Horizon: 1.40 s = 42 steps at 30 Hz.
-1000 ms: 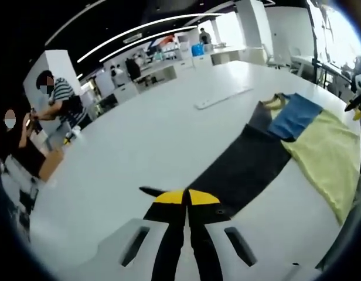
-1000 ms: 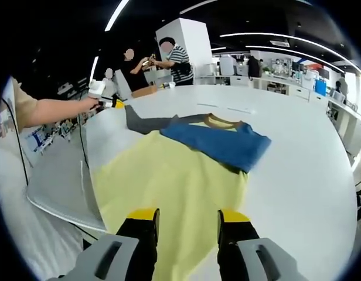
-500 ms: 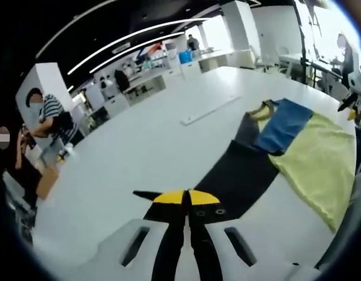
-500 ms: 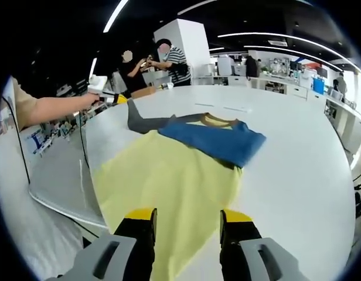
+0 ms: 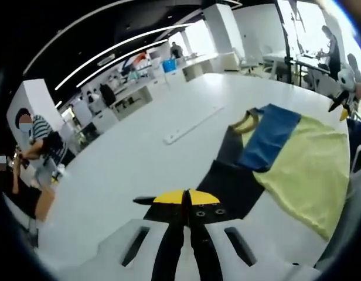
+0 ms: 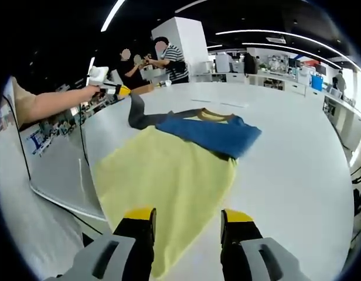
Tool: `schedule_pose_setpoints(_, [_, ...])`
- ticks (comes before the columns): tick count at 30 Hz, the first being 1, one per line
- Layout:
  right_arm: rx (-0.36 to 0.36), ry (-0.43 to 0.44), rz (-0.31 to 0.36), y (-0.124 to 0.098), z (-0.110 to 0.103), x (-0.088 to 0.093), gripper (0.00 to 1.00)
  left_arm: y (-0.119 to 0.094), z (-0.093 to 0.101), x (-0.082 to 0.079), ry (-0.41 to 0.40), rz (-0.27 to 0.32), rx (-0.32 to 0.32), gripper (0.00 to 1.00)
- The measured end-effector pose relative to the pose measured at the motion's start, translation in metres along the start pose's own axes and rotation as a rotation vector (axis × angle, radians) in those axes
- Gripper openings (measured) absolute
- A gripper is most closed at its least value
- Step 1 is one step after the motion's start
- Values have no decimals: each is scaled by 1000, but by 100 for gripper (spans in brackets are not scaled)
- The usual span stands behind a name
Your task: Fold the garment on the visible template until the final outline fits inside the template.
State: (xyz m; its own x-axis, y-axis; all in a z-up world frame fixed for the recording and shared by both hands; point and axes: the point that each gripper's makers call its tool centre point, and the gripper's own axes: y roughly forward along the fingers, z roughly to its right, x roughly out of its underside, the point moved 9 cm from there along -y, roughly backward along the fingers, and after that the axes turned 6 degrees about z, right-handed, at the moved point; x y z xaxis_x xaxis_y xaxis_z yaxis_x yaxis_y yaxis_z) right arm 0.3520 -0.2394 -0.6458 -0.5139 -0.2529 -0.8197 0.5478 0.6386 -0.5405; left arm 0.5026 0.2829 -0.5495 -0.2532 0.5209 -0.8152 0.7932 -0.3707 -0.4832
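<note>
Lifting the dark grey sleeve [image 5: 236,181] of the yellow, blue and grey cloth garment [image 6: 169,170] over the white table [image 5: 139,146].

My left gripper [image 5: 186,198] is closed tight on the sleeve end, and my right gripper [image 6: 184,215] stands wide apart and holds nothing, above the yellow hem. I think I should carry the sleeve low across the blue part and keep the cloth flat. I cannot make out any template outline on the table, so I judge the fit by eye.
</note>
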Motion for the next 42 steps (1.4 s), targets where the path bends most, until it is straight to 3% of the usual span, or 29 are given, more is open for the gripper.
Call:
schedule_pose_setpoints(12, [-5,12,0,-5,0,8,42,11,10,-24,41,29,34,0])
schedule_pose_setpoints(25, [-4,25,5,-12,1,17,42,35,36,-59,92,69,93,0])
schedule_pose_setpoints(42, [9,43,4,-18,4,24,42,64,62,-85,117,105,153,0])
